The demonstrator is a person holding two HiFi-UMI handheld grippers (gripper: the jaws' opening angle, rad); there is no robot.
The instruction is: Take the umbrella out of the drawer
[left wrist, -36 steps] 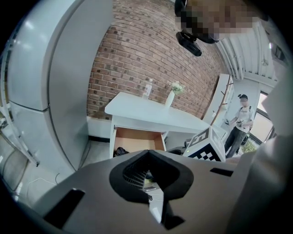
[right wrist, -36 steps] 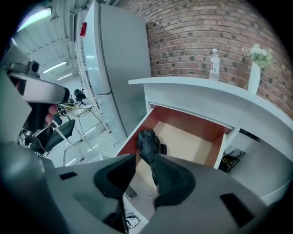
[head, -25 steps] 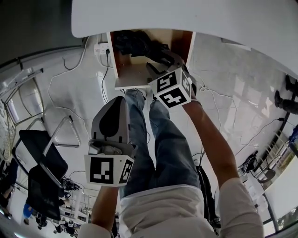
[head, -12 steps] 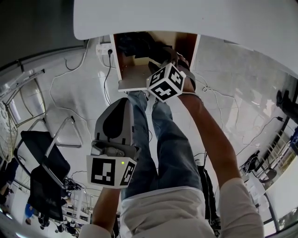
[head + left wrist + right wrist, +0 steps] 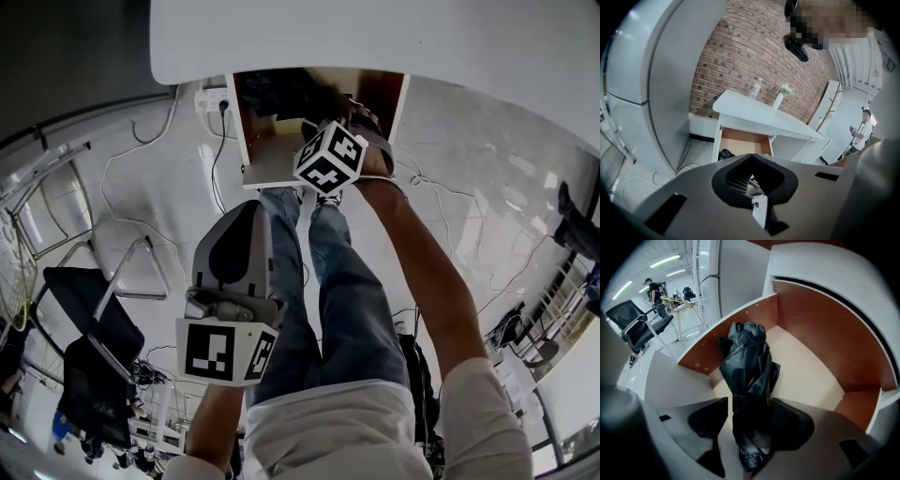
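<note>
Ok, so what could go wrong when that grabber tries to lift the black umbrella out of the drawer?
1. The right gripper has its jaws opening around the black folded umbrella, not pinching it yet; lifting too early would probably leave it behind.
2. Its fabric looks loose and floppy, so the jaws might catch only cloth and it could slip.
3. Its far end lies close to a side wall of the brown wooden drawer, where it could snag.

Overhead head view; drawer [image 5: 272, 159] in all views.
</note>
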